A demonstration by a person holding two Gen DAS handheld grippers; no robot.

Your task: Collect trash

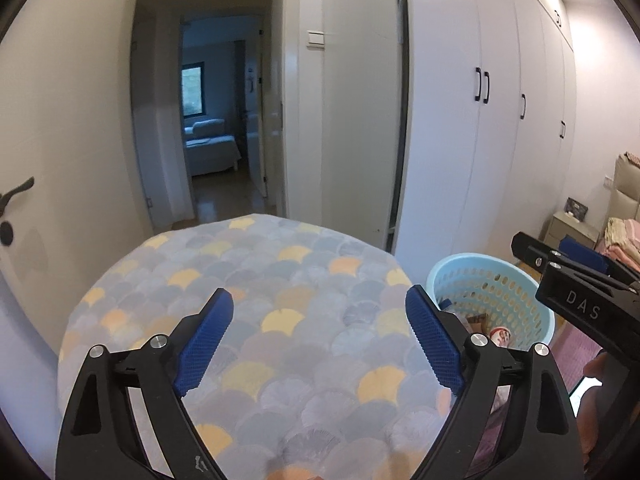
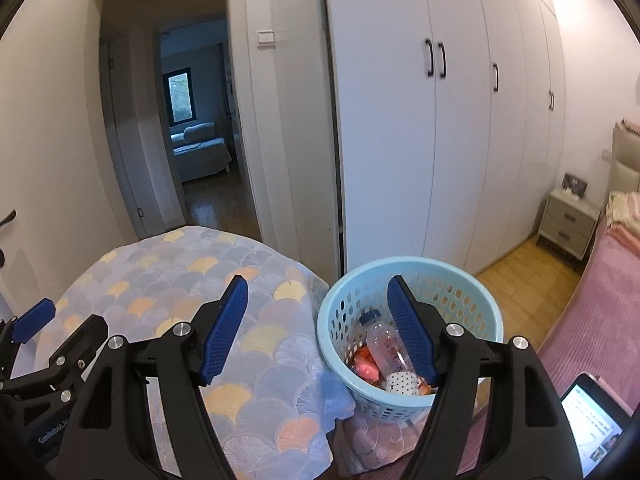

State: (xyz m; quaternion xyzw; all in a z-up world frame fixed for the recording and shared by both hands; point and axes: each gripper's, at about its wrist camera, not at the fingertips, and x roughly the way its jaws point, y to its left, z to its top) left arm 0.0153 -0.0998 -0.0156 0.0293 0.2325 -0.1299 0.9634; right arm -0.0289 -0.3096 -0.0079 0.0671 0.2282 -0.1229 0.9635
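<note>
In the left wrist view, the left gripper (image 1: pixel 319 334) hangs over a round table covered in a grey cloth with yellow and orange fan shapes (image 1: pixel 280 280), which fills the lower middle of the frame. Its blue ribbed pads stand wide apart with only the cloth showing between them (nothing is gripped). At the right edge of that frame the black body of the right gripper (image 1: pixel 576 300) reaches in, in front of a pale blue perforated plastic basket (image 1: pixel 516 292).

In the right wrist view, the right gripper (image 2: pixel 317 326) is also spread and empty, its left pad over the cloth and its right pad in front of the basket (image 2: pixel 472 300), which sits at lower centre just beside the table's right edge. Inside the basket lie the collected pieces: a clear plastic bottle with a blue cap (image 2: pixel 380 338), an orange-red wrapper (image 2: pixel 366 366) and a white dotted packet (image 2: pixel 402 382). White wardrobe doors with black handles (image 2: pixel 460 120) fill the upper right, an open doorway (image 2: pixel 180 120) the upper left, and a lit phone screen (image 2: pixel 592 428) the lower right corner.
</note>
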